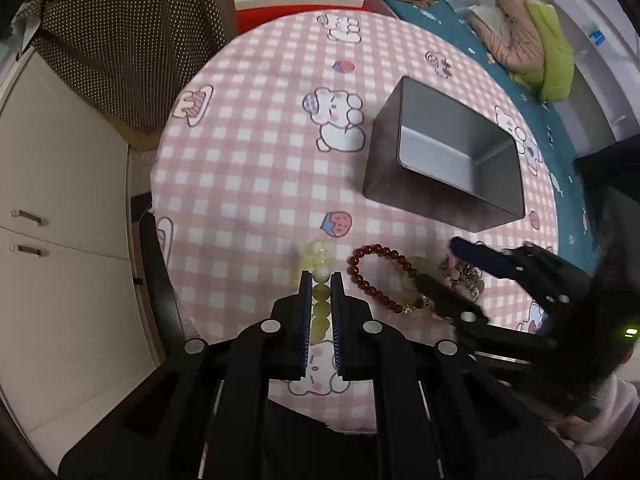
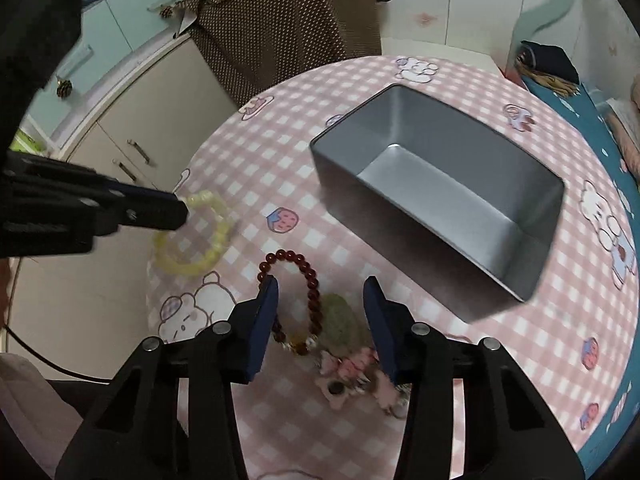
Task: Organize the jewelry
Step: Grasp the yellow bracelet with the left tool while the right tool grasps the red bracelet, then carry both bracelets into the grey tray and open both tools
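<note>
My left gripper [image 1: 321, 278] is shut on a pale yellow bead bracelet [image 1: 320, 292], held just above the pink checked tablecloth; the bracelet hangs blurred from it in the right wrist view [image 2: 200, 236]. My right gripper [image 2: 322, 284] is open and empty, its fingers either side of a dark red bead bracelet [image 2: 310, 280] and a greenish stone [image 2: 340, 320]. A pink charm keychain [image 2: 352, 376] lies just below. The red bracelet [image 1: 380, 276] also shows in the left wrist view, with the right gripper [image 1: 440, 264] over it. An empty grey metal tin [image 2: 440, 196] stands beyond.
The round table [image 1: 260, 152] carries the tin [image 1: 448, 160] on its right half. A brown dotted cloth [image 2: 280, 20] hangs over furniture behind the table. Cream cabinets [image 1: 60, 200] stand at the left, and a teal bed [image 1: 520, 80] with clothes at the right.
</note>
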{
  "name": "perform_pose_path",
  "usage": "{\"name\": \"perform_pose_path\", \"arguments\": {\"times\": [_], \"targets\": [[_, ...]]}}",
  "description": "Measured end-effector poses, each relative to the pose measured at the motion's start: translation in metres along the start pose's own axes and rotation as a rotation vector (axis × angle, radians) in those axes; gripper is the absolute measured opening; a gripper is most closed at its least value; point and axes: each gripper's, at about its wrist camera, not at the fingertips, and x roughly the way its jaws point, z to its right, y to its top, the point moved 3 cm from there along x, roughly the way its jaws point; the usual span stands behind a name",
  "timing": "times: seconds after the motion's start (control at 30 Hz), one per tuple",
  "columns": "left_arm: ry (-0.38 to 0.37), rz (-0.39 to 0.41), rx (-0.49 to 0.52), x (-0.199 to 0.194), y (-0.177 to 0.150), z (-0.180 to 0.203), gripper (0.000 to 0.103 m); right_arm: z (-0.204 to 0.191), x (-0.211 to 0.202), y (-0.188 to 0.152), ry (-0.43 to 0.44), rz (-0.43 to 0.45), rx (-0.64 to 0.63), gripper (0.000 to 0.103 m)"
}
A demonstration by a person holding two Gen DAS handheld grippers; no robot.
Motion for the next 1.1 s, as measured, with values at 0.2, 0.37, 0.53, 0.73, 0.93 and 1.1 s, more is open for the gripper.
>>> {"name": "perform_pose_path", "arguments": {"times": [0.2,0.37,0.53,0.73,0.93,1.1], "targets": [[-0.023,-0.01,0.002,0.005,0.008,-0.016,0.009,-0.014,0.023,0.004,-0.026,-0.053,-0.036,0.03],[-0.049,-0.022,0.01,0.009,0.016,-0.027,0.009,-0.015,0.037,0.003,-0.096,-0.101,-0.037,0.007],[-0.071,-0.01,0.038,0.006,0.026,-0.031,0.009,-0.016,0.038,0.001,-0.124,-0.115,-0.013,0.007],[-0.121,0.019,0.077,-0.004,0.037,-0.022,0.009,-0.014,0.019,0.01,-0.17,-0.076,0.02,0.007],[-0.169,0.09,0.13,-0.028,0.055,-0.003,0.009,-0.012,-0.02,0.027,-0.224,0.018,0.029,0.007],[-0.192,0.15,0.189,-0.048,0.071,0.016,0.009,-0.005,-0.053,0.034,-0.26,0.09,0.043,0.007]]}}
